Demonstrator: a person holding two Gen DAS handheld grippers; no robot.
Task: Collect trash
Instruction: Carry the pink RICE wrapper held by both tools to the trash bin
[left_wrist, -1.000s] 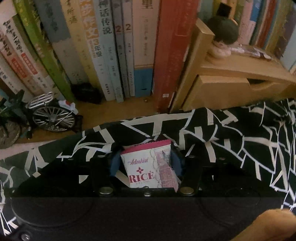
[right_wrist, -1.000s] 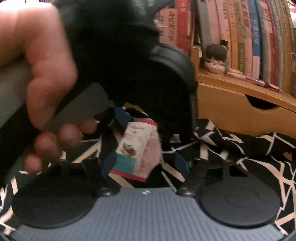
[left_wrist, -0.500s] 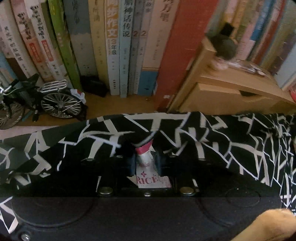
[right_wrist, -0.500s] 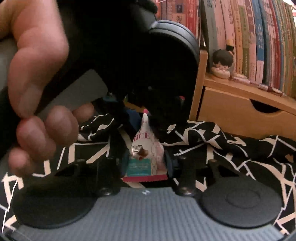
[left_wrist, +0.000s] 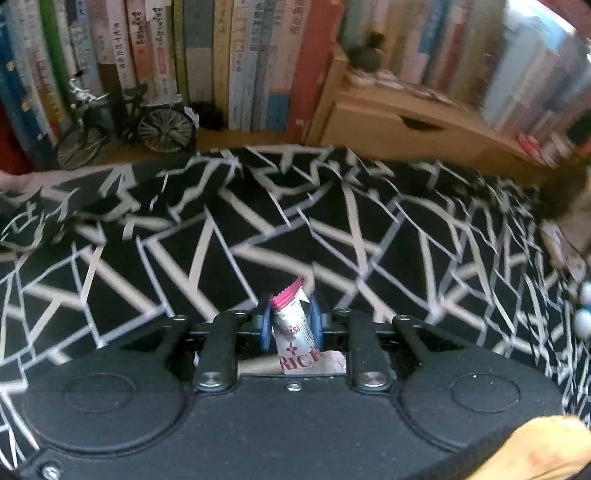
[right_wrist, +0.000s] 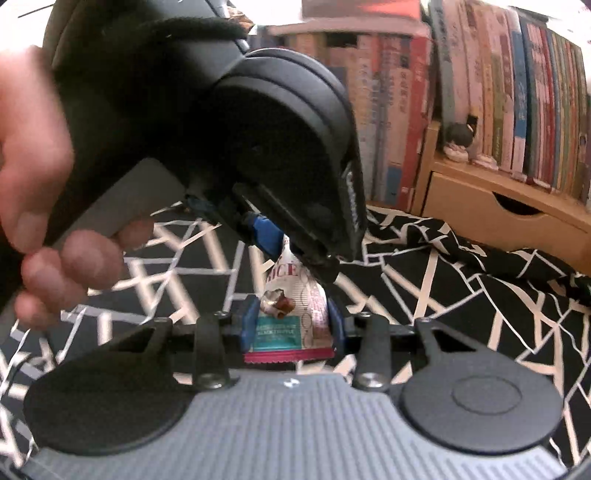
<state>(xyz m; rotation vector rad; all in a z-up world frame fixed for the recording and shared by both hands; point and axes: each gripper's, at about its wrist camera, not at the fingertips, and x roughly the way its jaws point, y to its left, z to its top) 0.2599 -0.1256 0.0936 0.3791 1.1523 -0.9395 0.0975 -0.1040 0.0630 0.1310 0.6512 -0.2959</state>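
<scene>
Left wrist view: the left gripper (left_wrist: 290, 317) has its blue pads clamped on a white snack packet (left_wrist: 295, 332). Its long axis runs straight out along the fingers, pink crimped end pointing forward over the black-and-white patterned cloth (left_wrist: 221, 229). The film is squeezed narrow between the pads; "RICE" in pink letters shows near the gripper body. Behind the cloth stand a row of books (left_wrist: 229, 62), a model bicycle (left_wrist: 129, 118) and a wooden drawer box (left_wrist: 399, 125).

Right wrist view: the right gripper (right_wrist: 291, 325) pinches the same packet (right_wrist: 291, 314) at its other end, where a teal label and a dark red crimped edge sit nearest the camera. The packet narrows away from the lens up to the left gripper (right_wrist: 273, 240), held in a hand (right_wrist: 40, 184), which grips its far end. The packet hangs between the two grippers above the cloth (right_wrist: 443, 288).
</scene>
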